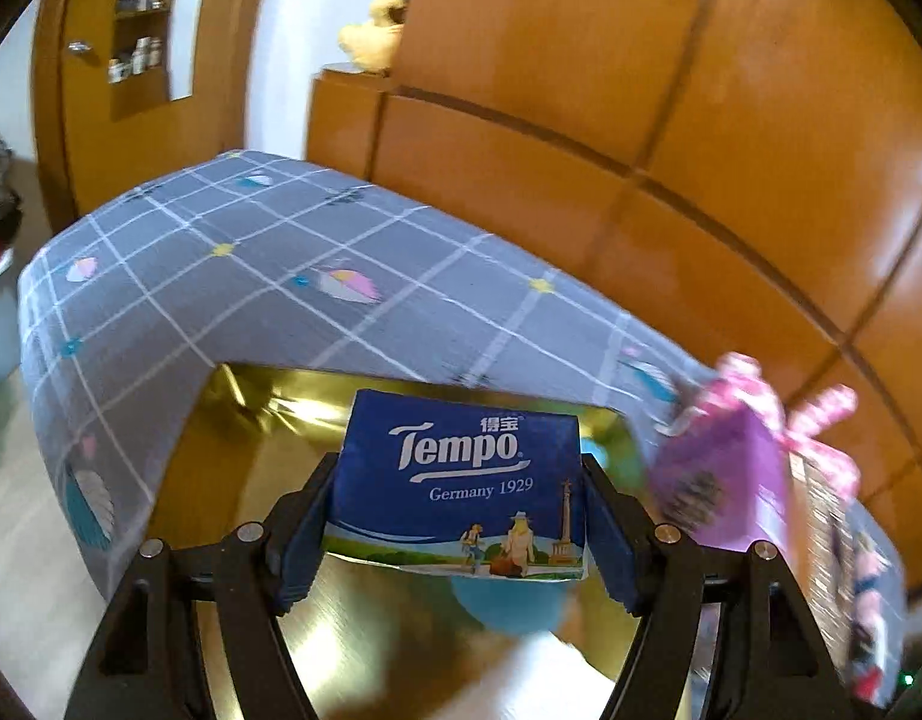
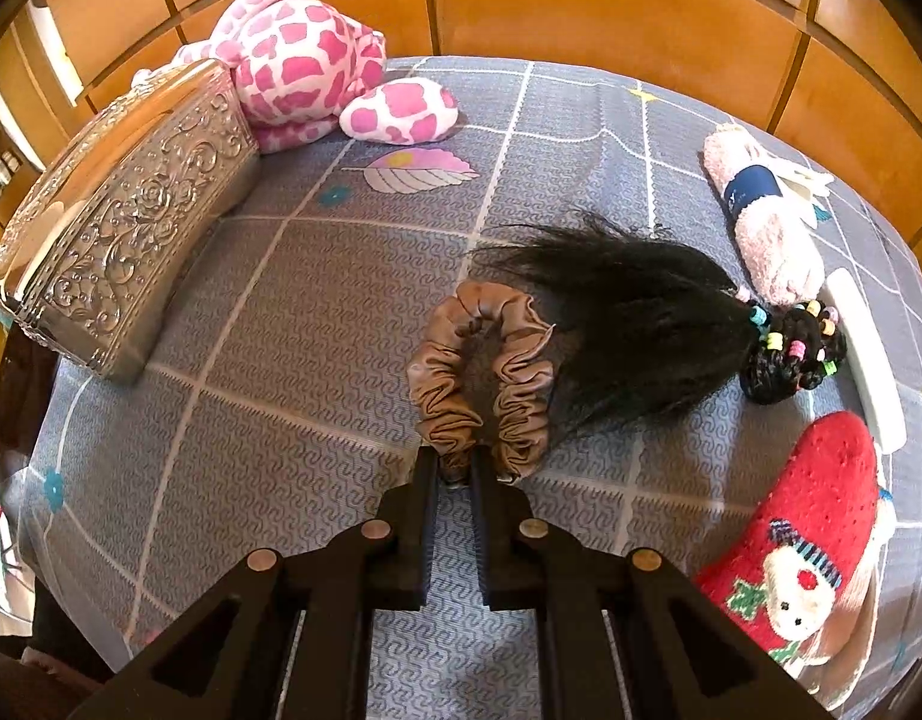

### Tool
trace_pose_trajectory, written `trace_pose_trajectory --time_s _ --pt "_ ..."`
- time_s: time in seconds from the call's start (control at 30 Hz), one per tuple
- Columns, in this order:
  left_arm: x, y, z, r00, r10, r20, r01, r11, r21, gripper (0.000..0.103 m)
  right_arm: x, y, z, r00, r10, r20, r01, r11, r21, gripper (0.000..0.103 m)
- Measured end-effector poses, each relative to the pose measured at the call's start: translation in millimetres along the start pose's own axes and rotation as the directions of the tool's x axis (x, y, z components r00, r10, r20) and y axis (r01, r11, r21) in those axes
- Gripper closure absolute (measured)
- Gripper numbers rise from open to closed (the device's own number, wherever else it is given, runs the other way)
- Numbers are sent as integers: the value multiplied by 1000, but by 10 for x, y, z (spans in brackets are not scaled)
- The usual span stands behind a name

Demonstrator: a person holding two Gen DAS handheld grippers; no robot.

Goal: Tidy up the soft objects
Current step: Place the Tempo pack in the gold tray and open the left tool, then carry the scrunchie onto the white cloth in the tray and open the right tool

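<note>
Left gripper [image 1: 458, 501] clamps a blue Tempo tissue pack [image 1: 461, 480] by its two sides — held above a shiny gold box [image 1: 251, 420] at the edge of the grey checked bedsheet [image 1: 221, 276]. Right gripper [image 2: 455, 468], jaws nearly together, pinches a brown scrunchie [image 2: 479, 378] lying on the sheet, touching a black hairpiece [image 2: 629, 324].

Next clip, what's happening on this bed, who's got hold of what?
A person is tidying soft items on a grey checked bedsheet using handheld tongs. The left tongs grip a blue Tempo tissue pack above a shiny gold box. The right tongs are pinched on a brown scrunchie beside a black hairpiece. A pink-spotted plush toy, a red sock and an embossed silver box lie on the sheet.
</note>
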State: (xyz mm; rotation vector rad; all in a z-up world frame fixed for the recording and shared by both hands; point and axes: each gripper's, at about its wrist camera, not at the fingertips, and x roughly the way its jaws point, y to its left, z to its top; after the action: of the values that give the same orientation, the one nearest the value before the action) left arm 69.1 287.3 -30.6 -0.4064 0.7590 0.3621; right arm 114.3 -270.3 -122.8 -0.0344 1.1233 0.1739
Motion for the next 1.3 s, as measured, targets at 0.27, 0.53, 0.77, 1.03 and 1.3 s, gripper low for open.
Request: trace_pose_trajectory --time_s 0.27,0.53,0.77,1.03,1.3 --pt "220 43 -109 997 81 -19 -82 997 -13 13 1 12 -6 1000 -15 4 15 1000 18 94" --pt "-262 -294 -514 1000 10 15 -11 999 39 12 -5 -4 -16 1000 -12 15 11 999 44 93" --pt "-515 -713 -972 995 -88 -38 93 980 175 11 -38 -63 -13 1000 9 18 -11 993 116 94" --pt "-616 -904 -1228 986 -136 -94 153 964 215 11 -96 -279 -46 946 306 111 -325 876 357 95" --pt "-652 -936 -1268 987 -132 -88 150 960 238 11 -338 -163 -16 809 519 276 -588 714 380 96"
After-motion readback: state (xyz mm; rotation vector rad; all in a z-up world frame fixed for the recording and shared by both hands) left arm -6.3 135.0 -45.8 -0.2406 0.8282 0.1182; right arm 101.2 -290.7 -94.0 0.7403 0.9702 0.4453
